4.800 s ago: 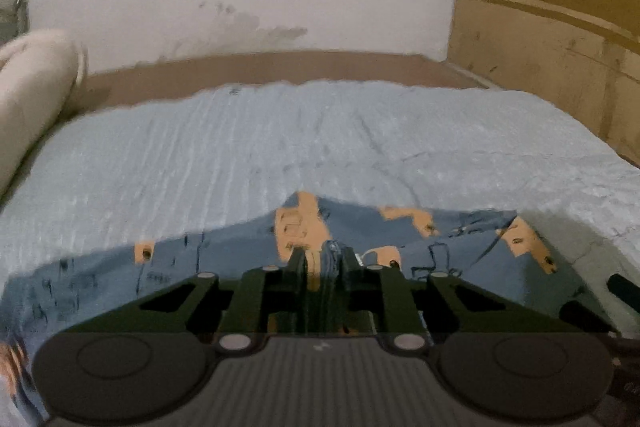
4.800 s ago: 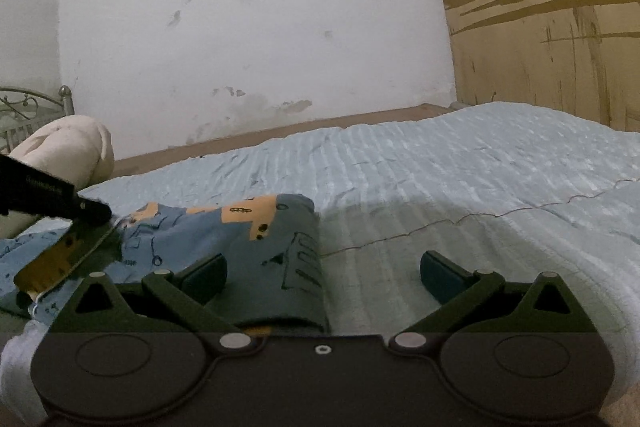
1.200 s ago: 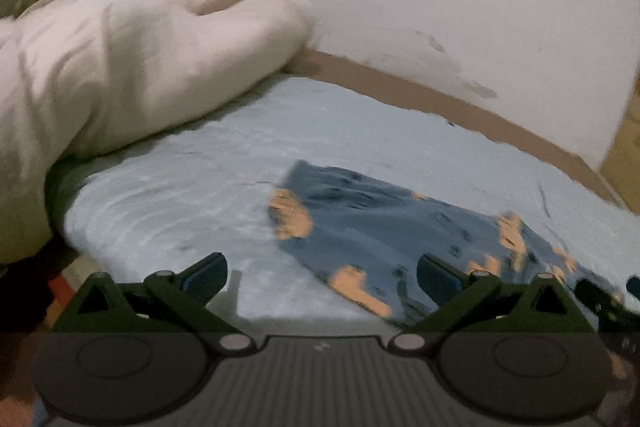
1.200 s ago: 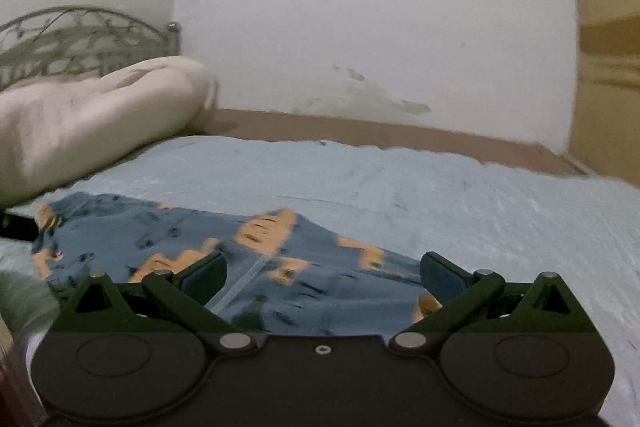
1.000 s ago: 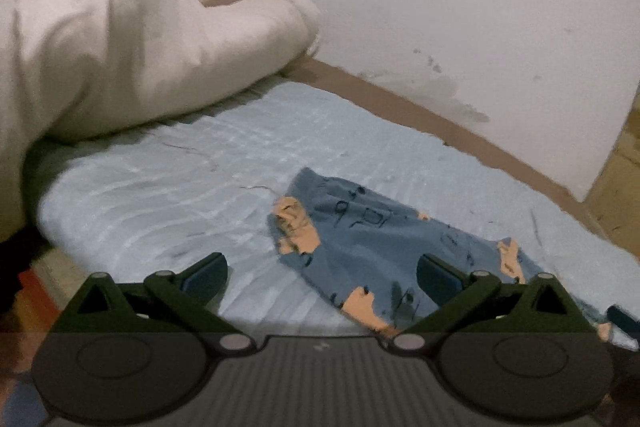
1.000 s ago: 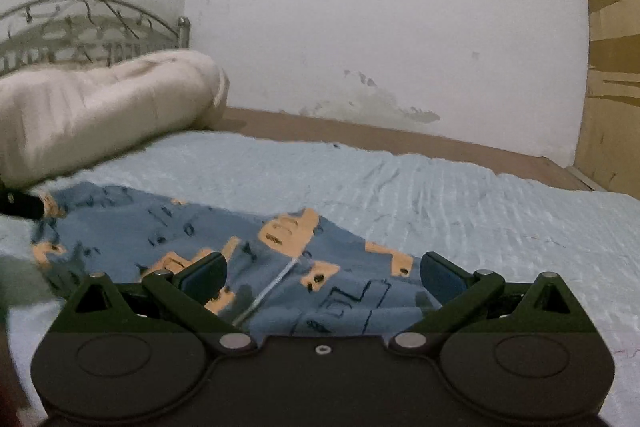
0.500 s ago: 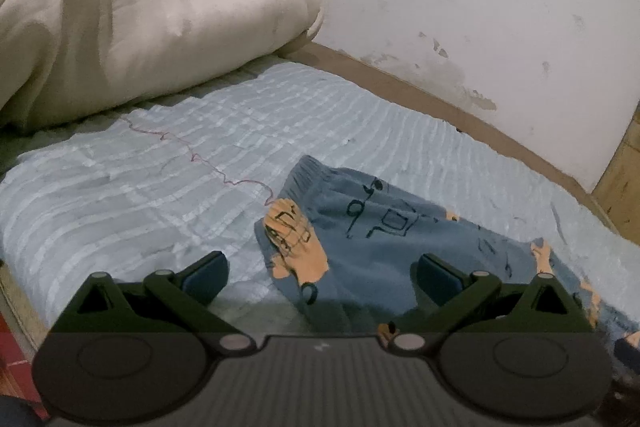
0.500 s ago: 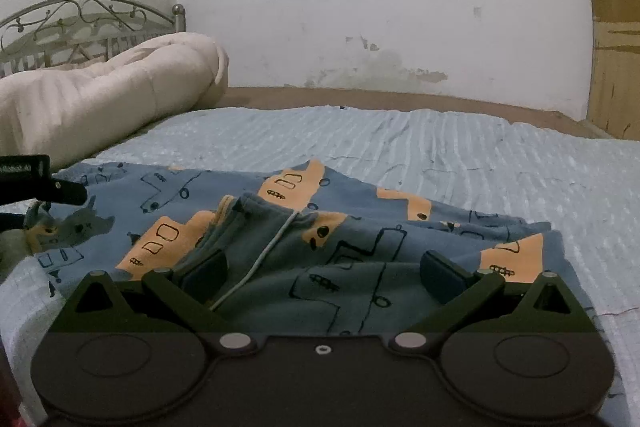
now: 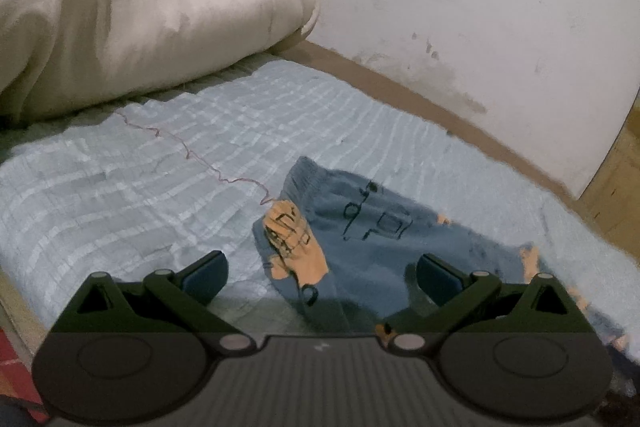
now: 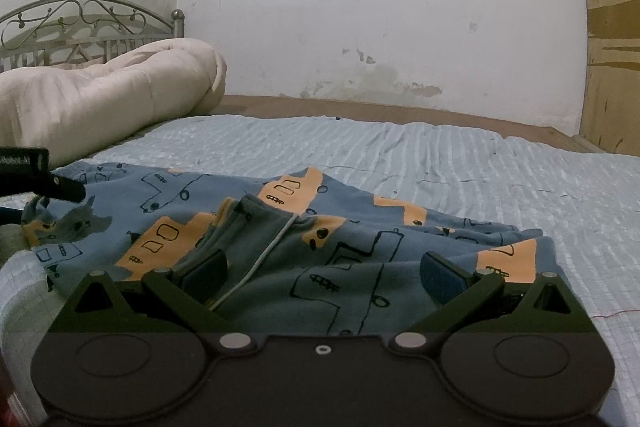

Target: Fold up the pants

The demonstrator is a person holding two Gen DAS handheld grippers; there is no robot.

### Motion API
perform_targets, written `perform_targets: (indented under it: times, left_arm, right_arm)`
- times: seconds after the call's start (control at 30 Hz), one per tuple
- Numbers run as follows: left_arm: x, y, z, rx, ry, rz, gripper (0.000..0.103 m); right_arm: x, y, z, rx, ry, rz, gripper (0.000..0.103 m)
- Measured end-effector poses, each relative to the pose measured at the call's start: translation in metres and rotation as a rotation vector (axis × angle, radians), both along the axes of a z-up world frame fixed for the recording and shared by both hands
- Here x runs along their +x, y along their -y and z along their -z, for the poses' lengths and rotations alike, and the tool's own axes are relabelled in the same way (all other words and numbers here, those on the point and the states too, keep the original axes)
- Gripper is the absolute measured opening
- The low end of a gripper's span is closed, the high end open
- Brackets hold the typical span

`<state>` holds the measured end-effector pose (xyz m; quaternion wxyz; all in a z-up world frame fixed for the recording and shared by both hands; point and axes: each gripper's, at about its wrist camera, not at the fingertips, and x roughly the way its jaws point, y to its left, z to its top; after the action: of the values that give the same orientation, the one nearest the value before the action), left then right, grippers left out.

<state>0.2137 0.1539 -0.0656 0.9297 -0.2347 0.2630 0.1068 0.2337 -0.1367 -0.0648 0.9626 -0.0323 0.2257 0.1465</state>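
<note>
Over the last second both the left gripper [image 9: 320, 277] and right gripper [image 10: 322, 277], jaws released and empty, dropped toward the blue cotton pants with orange vehicle prints [image 10: 248, 227] lying half-folded on the pale blue ribbed bedspread [image 10: 400, 147]; next grasp likely imminent

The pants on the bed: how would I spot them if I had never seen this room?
Find the bed with its pale blue ribbed cover and the rolled cream quilt by the metal headboard. The pants lie flat on the near part, away from the quilt. They are the only patterned cloth: dusty blue with orange blocks and black line-drawn vehicles.
</note>
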Motion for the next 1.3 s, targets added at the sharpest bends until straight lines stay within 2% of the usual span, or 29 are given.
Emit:
perform_targets:
  times: [0.1, 0.2, 0.27, 0.33, 0.6, 0.63, 0.67, 0.7, 0.73, 0.8, 0.97, 1.07, 1.2, 1.3]
  left_arm:
    - [-0.005, -0.009, 0.000, -0.050, 0.021, -0.032, 0.092]
    - [-0.009, -0.015, 0.002, -0.071, 0.021, -0.081, 0.074]
    - [-0.012, -0.019, 0.002, -0.083, 0.025, -0.117, 0.056]
    - [-0.015, -0.023, 0.001, -0.117, 0.054, -0.123, 0.048]
    - [0.000, -0.023, 0.004, -0.109, -0.007, -0.080, 0.047]
    - [0.001, -0.024, 0.003, -0.110, -0.016, -0.080, 0.037]
    - [0.002, -0.024, 0.001, -0.111, -0.028, -0.083, 0.032]
    - [0.003, -0.024, -0.001, -0.109, -0.034, -0.089, 0.031]
    - [0.002, -0.022, -0.004, -0.100, -0.036, -0.095, 0.026]
    - [0.003, -0.016, -0.012, -0.062, -0.030, -0.099, 0.021]
    - [0.000, 0.006, -0.040, 0.033, 0.033, -0.067, 0.018]
    - [-0.004, 0.025, -0.061, 0.102, 0.081, -0.022, 0.018]
    - [-0.004, 0.052, -0.087, 0.183, 0.135, 0.053, 0.018]
    - [-0.003, 0.077, -0.103, 0.225, 0.174, 0.121, 0.018]
  right_arm:
    - [-0.001, 0.000, 0.000, 0.001, 0.005, 0.001, 0.102]
    - [-0.001, 0.000, 0.000, 0.000, 0.008, 0.001, 0.102]
    - [-0.001, 0.001, 0.000, 0.001, 0.011, 0.002, 0.102]
    - [-0.002, 0.000, 0.000, -0.003, 0.018, 0.001, 0.102]
    - [-0.007, -0.006, 0.001, -0.040, 0.057, 0.005, 0.102]
    - [-0.007, -0.006, 0.000, -0.042, 0.058, 0.005, 0.102]
    - [-0.007, -0.006, 0.000, -0.043, 0.059, 0.005, 0.102]
    - [-0.007, -0.006, 0.000, -0.043, 0.059, 0.005, 0.102]
    - [-0.007, -0.006, 0.000, -0.043, 0.060, 0.006, 0.102]
    - [-0.009, -0.008, 0.001, -0.048, 0.069, 0.009, 0.102]
    - [-0.012, -0.011, 0.002, -0.066, 0.087, 0.014, 0.102]
    - [-0.009, -0.005, -0.002, -0.027, 0.057, 0.020, 0.102]
    - [-0.010, 0.019, -0.015, 0.061, 0.016, 0.094, 0.102]
    - [-0.023, 0.041, -0.024, 0.051, 0.047, 0.126, 0.102]
